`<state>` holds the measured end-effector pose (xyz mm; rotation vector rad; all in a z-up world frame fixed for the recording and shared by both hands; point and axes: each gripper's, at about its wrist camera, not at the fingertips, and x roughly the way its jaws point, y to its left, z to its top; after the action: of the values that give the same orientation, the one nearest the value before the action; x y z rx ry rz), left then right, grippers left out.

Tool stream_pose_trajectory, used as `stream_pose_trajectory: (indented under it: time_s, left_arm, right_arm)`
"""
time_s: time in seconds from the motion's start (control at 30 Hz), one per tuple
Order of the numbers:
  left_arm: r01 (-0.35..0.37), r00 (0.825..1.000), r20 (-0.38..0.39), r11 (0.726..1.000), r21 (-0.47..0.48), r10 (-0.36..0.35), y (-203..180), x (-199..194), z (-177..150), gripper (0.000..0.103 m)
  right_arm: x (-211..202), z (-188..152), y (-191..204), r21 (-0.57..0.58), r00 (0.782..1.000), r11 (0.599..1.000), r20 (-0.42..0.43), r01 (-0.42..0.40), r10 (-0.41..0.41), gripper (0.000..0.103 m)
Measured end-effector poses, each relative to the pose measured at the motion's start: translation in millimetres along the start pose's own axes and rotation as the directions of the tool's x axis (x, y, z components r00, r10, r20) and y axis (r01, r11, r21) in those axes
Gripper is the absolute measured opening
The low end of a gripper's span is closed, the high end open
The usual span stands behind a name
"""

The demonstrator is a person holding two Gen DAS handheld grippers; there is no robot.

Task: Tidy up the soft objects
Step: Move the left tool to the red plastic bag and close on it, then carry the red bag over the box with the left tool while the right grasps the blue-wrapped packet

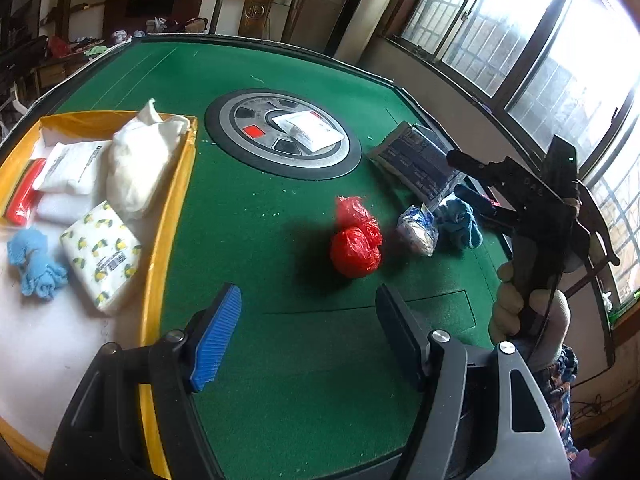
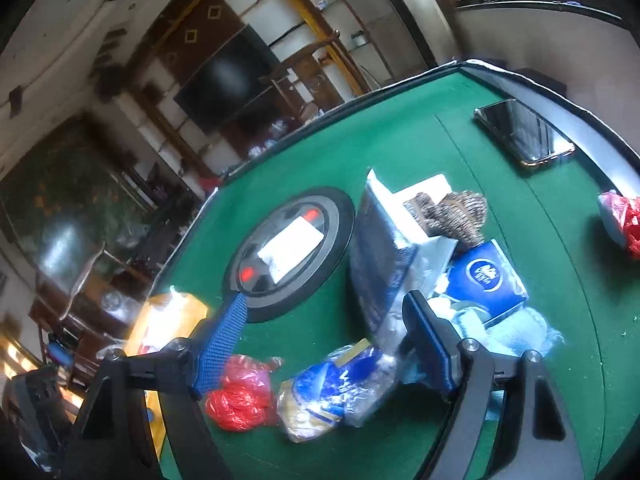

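Green felt covered the table [image 1: 248, 208]. A knotted red plastic bag [image 1: 355, 240] lay on it beside a blue-white wrapped bundle [image 1: 418, 229], apart from the yellow box [image 1: 170, 216] of soft goods. The left gripper [image 1: 308, 334] and right gripper [image 2: 324, 344] both hovered spread wide, holding nothing.

Tabletop [image 1: 280, 340]: green felt, dark edging.
Round panel [image 1: 224, 128]: grey-black disc at centre.
Phone [image 2: 524, 136]: flat near far edge.
Windows [image 1: 540, 40]: barred, bright.
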<state>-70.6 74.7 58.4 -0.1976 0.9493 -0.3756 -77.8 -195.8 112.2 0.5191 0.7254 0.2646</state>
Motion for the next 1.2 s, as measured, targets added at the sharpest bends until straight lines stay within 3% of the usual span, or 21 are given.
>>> stream_pose_trajectory:
  time_s: [0.17, 0.43, 0.73, 0.8, 0.83, 0.9, 1.2]
  left_arm:
    - [-0.031, 0.999, -0.014, 0.999, 0.020, 0.031, -19, 35, 14, 0.069]
    - [-0.125, 0.992, -0.017, 0.986, 0.109, 0.128, -47, 78, 30, 0.069]
    - [-0.146, 0.986, -0.050, 0.970, 0.195, 0.159, -74, 112, 29, 0.070]
    - [-0.127, 0.989, -0.045, 0.971, 0.205, 0.139, -76, 112, 29, 0.066]
    - [-0.107, 0.992, -0.042, 0.974, 0.198, 0.117, -74, 111, 28, 0.051]
    - [-0.067, 0.997, -0.035, 0.982, 0.179, 0.074, -69, 102, 30, 0.033]
    - [0.075, 0.994, 0.078, 0.996, 0.037, -0.078, -27, 21, 23, 0.033]
  right_arm:
    - [-21, 0, -5, -0.002, 0.999, 1.000, 0.050, 0.001, 0.000, 0.077]
    - [-5, 1, -1, 0.013, 0.999, 1.000, 0.025, -0.023, 0.022, 0.077]
    - [-3, 0, 0, 0.017, 1.000, 1.000, 0.017, -0.011, 0.011, 0.077]
    - [-1, 0, -1, 0.016, 1.000, 1.000, 0.018, -0.002, 0.001, 0.077]
    - [0, 0, -2, 0.016, 1.000, 1.000, 0.017, 0.003, -0.003, 0.077]
    - [1, -1, -3, 0.018, 1.000, 1.000, 0.015, 0.007, -0.007, 0.077]
    - [7, -2, -3, -0.015, 0.994, 0.994, 0.017, 0.104, -0.104, 0.077]
